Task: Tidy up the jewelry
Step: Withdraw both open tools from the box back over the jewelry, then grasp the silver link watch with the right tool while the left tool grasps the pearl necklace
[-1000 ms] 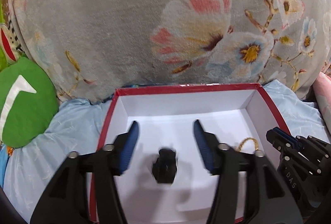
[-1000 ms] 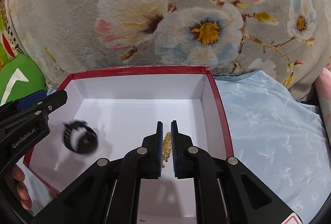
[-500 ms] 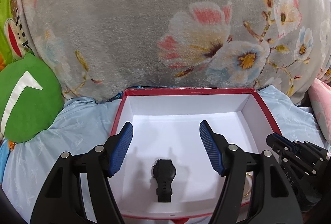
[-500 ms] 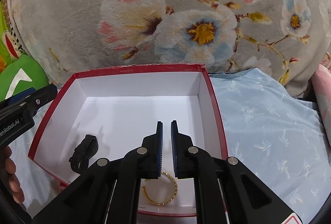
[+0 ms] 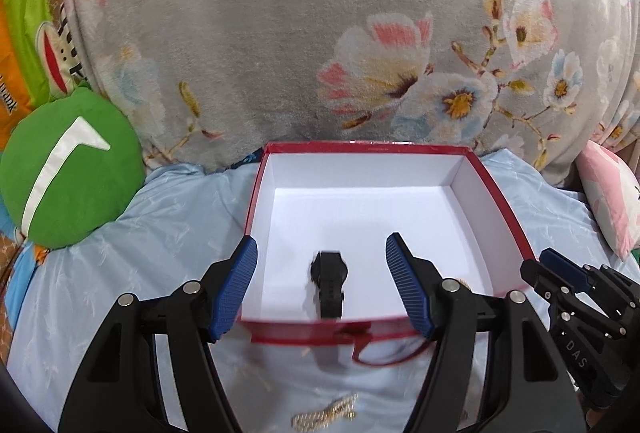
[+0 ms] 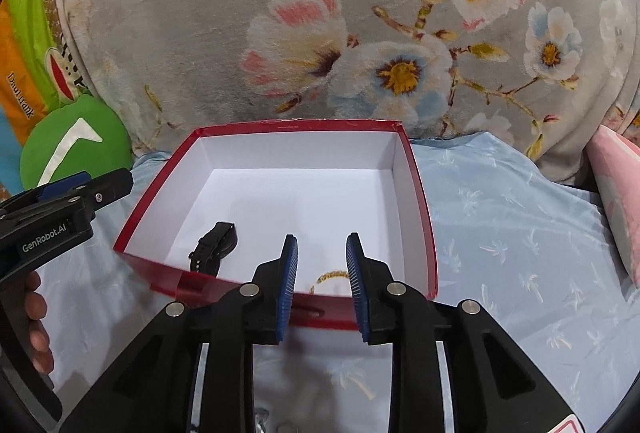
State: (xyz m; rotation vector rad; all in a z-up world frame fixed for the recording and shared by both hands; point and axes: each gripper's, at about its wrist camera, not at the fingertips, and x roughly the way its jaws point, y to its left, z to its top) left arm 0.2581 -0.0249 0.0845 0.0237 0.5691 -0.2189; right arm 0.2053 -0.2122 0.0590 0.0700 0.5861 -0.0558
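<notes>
I see the red box with its white inside standing on the light blue bed sheet, in front of a grey flowered blanket. The black watch lies inside the box near its front wall. A gold bracelet lies also inside, close to the front right corner. A gold chain lies on the sheet, outside the front wall. My left gripper has its jaws spread wide and holds nothing. My right gripper has jaws that are opening, with nothing pinched between them. A green cushion is at the left.
</notes>
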